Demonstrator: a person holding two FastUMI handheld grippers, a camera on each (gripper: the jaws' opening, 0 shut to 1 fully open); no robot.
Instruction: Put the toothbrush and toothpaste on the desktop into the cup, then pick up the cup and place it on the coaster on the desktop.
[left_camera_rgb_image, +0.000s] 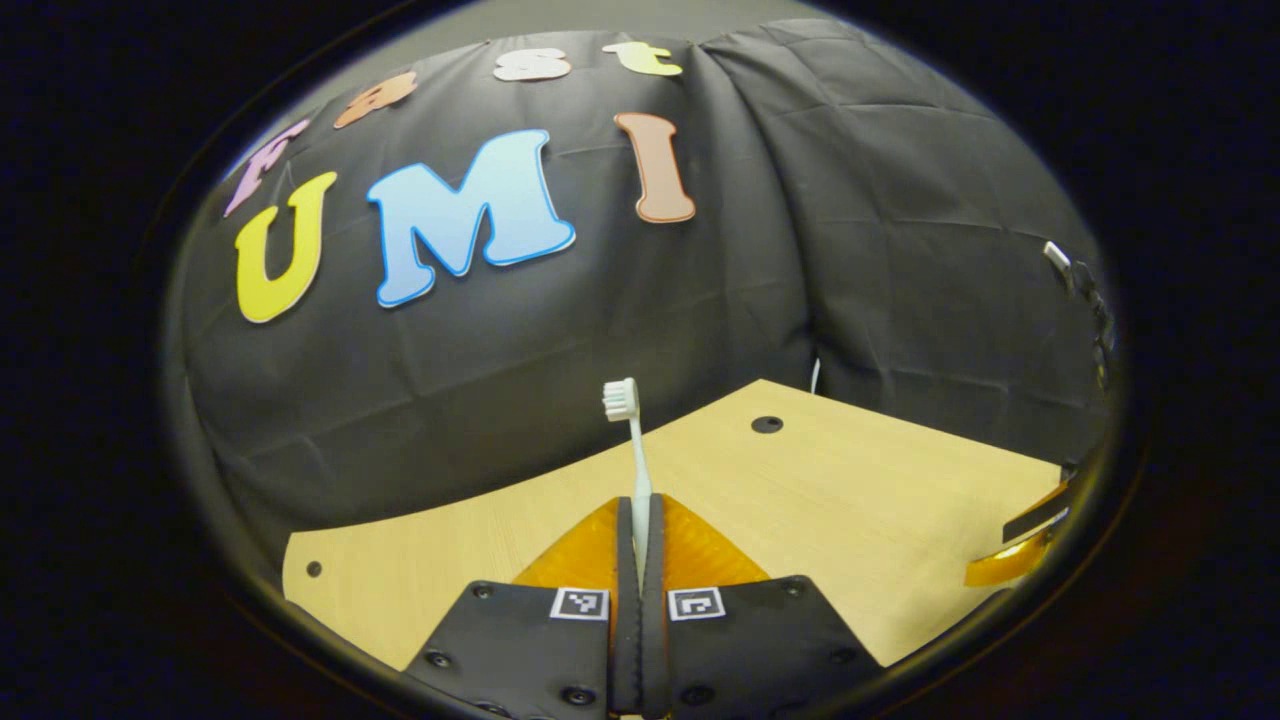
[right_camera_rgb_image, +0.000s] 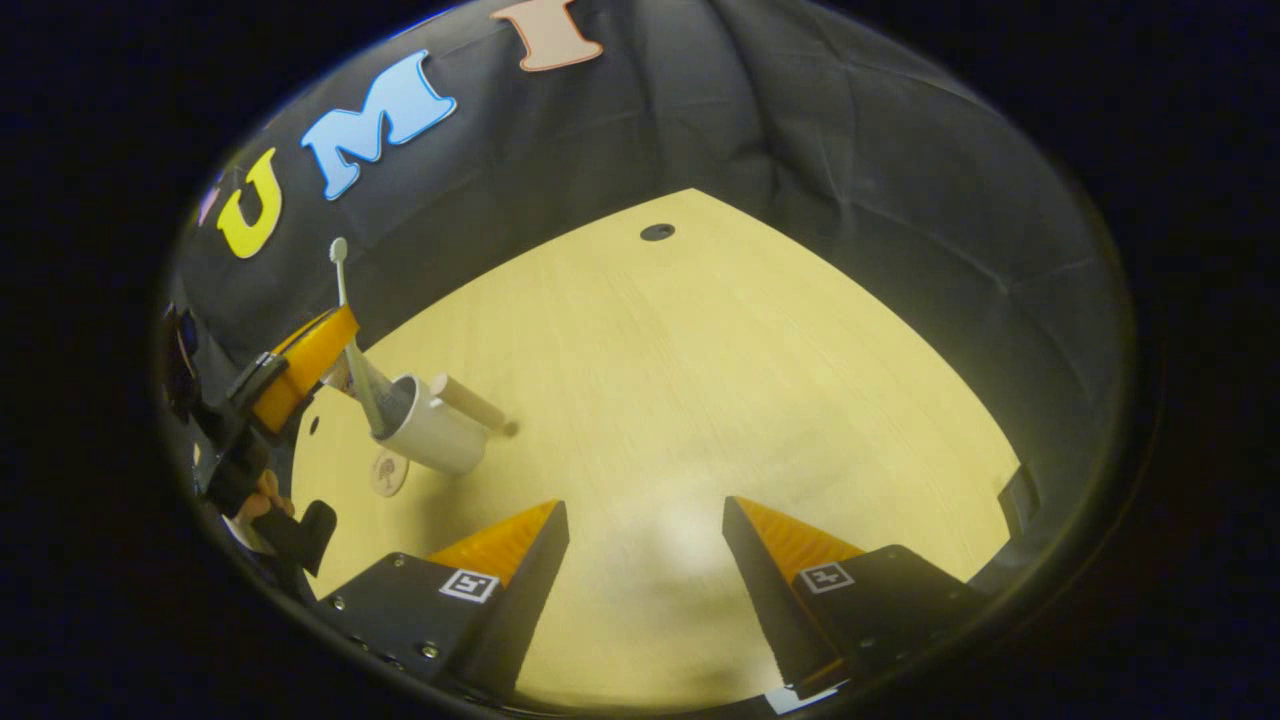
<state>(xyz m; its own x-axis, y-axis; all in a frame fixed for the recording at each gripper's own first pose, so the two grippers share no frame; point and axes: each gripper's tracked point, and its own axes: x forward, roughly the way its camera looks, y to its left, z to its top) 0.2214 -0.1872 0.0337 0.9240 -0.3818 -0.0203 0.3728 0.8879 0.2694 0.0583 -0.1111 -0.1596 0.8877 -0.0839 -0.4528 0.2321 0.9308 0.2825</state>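
Observation:
My left gripper (left_camera_rgb_image: 640, 520) is shut on the handle of a white toothbrush (left_camera_rgb_image: 633, 440), whose bristle head points up. The right gripper view shows that gripper (right_camera_rgb_image: 300, 365) at the far left, holding the toothbrush (right_camera_rgb_image: 345, 300) tilted, its lower end inside the mouth of a white cup (right_camera_rgb_image: 435, 438). A pale toothpaste tube (right_camera_rgb_image: 472, 403) lies right beside the cup; whether they touch I cannot tell. A small round coaster (right_camera_rgb_image: 388, 472) lies flat on the near side of the cup. My right gripper (right_camera_rgb_image: 645, 525) hangs open over bare tabletop, right of the cup, holding nothing.
The light wooden desktop (right_camera_rgb_image: 720, 380) has a dark round hole (right_camera_rgb_image: 657, 232) near its far edge and a small one (right_camera_rgb_image: 314, 425) by the cup. Black cloth walls close in the back and sides. A hand (right_camera_rgb_image: 262, 497) holds the left gripper. The right gripper (left_camera_rgb_image: 1010, 565) peeks in at the right.

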